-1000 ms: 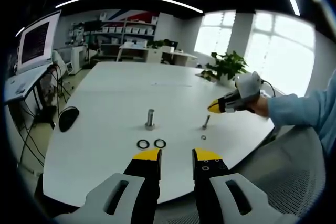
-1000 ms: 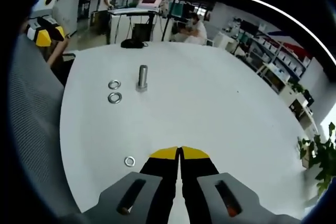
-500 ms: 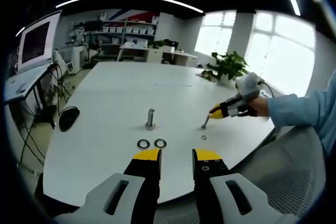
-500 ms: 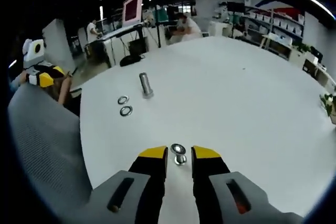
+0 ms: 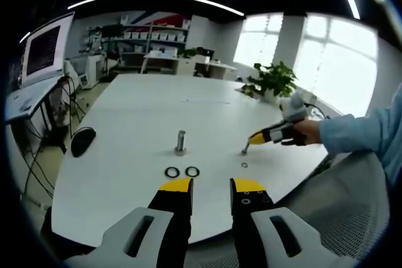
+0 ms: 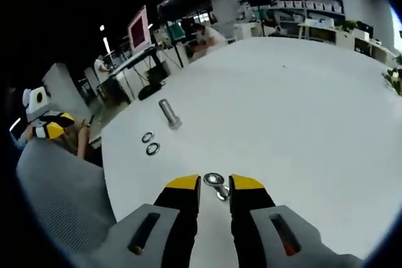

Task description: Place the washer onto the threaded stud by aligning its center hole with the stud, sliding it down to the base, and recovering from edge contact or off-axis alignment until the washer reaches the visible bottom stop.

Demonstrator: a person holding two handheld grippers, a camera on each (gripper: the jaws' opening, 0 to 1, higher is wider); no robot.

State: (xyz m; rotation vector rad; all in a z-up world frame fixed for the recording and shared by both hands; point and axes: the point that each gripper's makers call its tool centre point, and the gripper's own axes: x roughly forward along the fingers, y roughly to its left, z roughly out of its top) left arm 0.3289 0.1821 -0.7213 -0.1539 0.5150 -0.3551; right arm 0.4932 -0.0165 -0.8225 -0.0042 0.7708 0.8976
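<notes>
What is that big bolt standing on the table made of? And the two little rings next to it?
The upright bolt looks like metal: grey and shiny, with a bright streak down its side. The two rings beside it also look like metal, silvery with dark rims, though they are too small to be sure. The table looks like smooth white laminate or plastic, slightly glossy.

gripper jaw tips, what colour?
Yellow tips on black jaws, with grey bodies behind. Clearest on the left gripper in the left gripper view; the right gripper matches.
</notes>
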